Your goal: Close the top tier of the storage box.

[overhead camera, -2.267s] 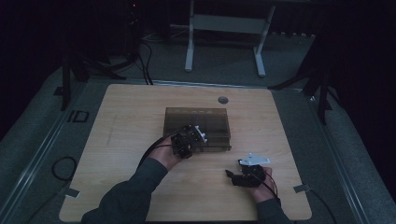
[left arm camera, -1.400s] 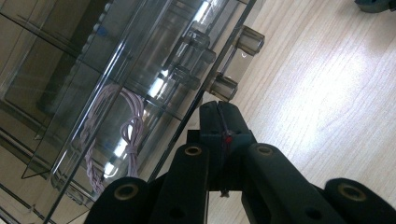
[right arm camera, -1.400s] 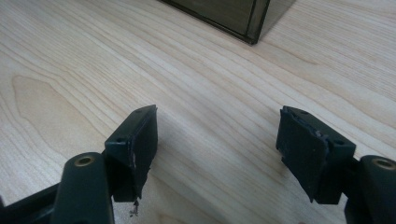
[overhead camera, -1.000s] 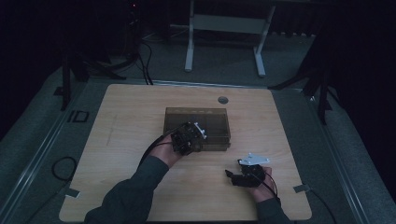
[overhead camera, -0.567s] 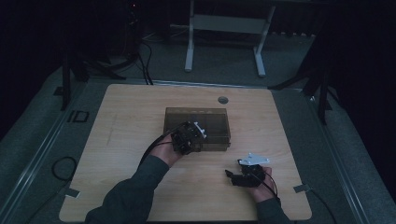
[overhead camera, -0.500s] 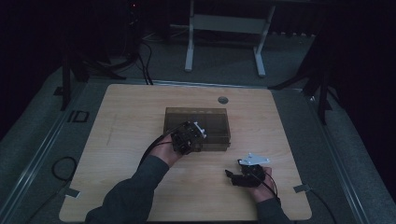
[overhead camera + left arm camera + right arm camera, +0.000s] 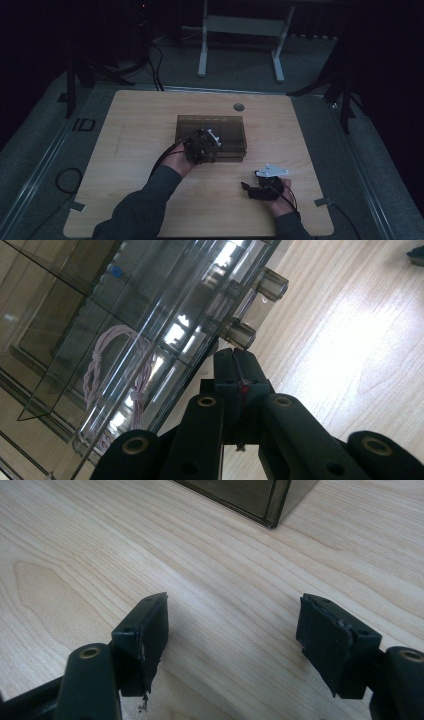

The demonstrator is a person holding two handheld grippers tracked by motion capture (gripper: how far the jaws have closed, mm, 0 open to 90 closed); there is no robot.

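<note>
A smoky transparent plastic box (image 7: 210,131) lies at the middle of the wooden table (image 7: 130,125). My left gripper (image 7: 207,137) is at the box's near edge. In the left gripper view its jaws are pressed together, so this gripper (image 7: 235,357) is shut, with its tips just below two round knobs (image 7: 240,335) on the box (image 7: 125,300). A coiled pale twisted cord (image 7: 117,365) lies inside. My right gripper (image 7: 245,186) rests low over the table near the front right. It is open (image 7: 232,625) with bare wood between its jaws, and the box's corner (image 7: 250,495) is ahead.
A round grommet hole (image 7: 239,107) sits near the table's far edge. Behind the table a white desk frame (image 7: 240,30) stands on the floor. Cables (image 7: 65,180) lie on the grey floor at the left.
My left gripper has shifted slightly up and left along the box's near edge. The right gripper has not moved.
</note>
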